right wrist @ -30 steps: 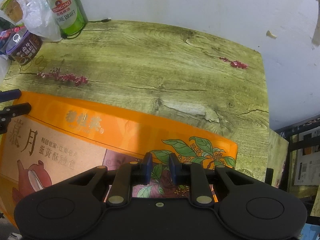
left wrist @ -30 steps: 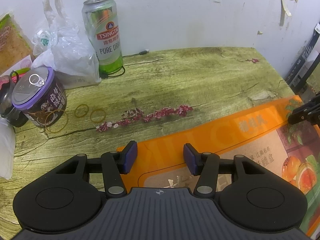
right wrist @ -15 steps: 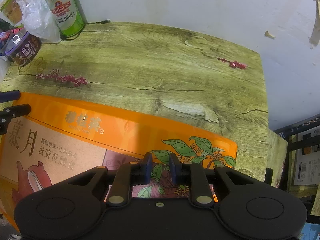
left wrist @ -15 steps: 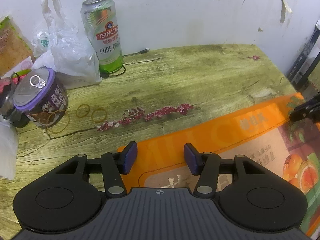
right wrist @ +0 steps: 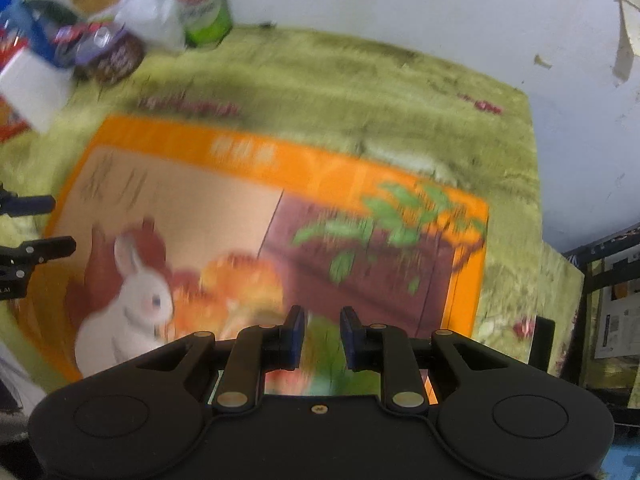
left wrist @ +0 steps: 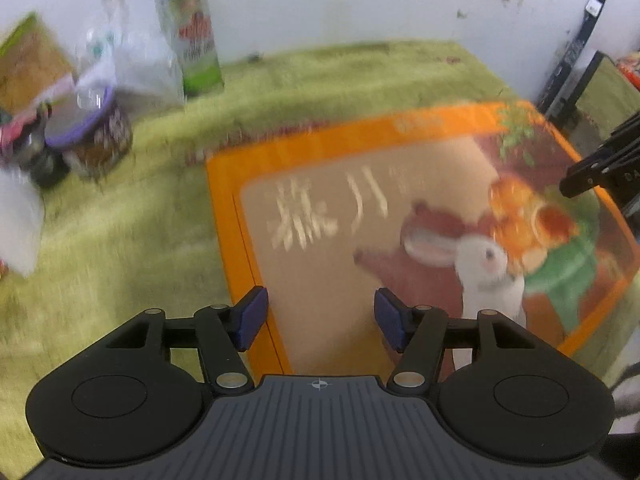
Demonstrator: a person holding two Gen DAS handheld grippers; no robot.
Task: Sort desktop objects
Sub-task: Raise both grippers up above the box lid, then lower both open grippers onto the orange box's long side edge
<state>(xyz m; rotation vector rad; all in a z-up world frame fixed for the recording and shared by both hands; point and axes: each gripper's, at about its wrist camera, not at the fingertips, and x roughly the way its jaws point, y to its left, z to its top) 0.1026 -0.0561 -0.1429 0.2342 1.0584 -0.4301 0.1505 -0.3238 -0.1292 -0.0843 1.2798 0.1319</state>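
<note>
A large flat orange gift box [left wrist: 360,220] printed with a white rabbit lies on the green wood-grain table [left wrist: 120,240]. My left gripper [left wrist: 320,316] hovers over the box's near left corner. Its jaws are opening and the pads touch nothing. My right gripper [right wrist: 323,336] is shut to a narrow gap above the near part of the box [right wrist: 240,208], with nothing visibly clamped. The right gripper's black fingers [left wrist: 588,172] show at the right edge of the left wrist view. Both views are motion-blurred.
A green beer can [left wrist: 190,36], a clear plastic bag [left wrist: 136,64] and a purple-lidded tin [left wrist: 92,136] stand at the back left by the white wall. A string of red flowers [right wrist: 188,108] lies just beyond the box. Black shelving [right wrist: 600,280] stands past the table's right edge.
Both grippers have pulled back from the box, so much more of its lid shows. The left jaws have spread wider off the box edge. The right jaws stay shut.
</note>
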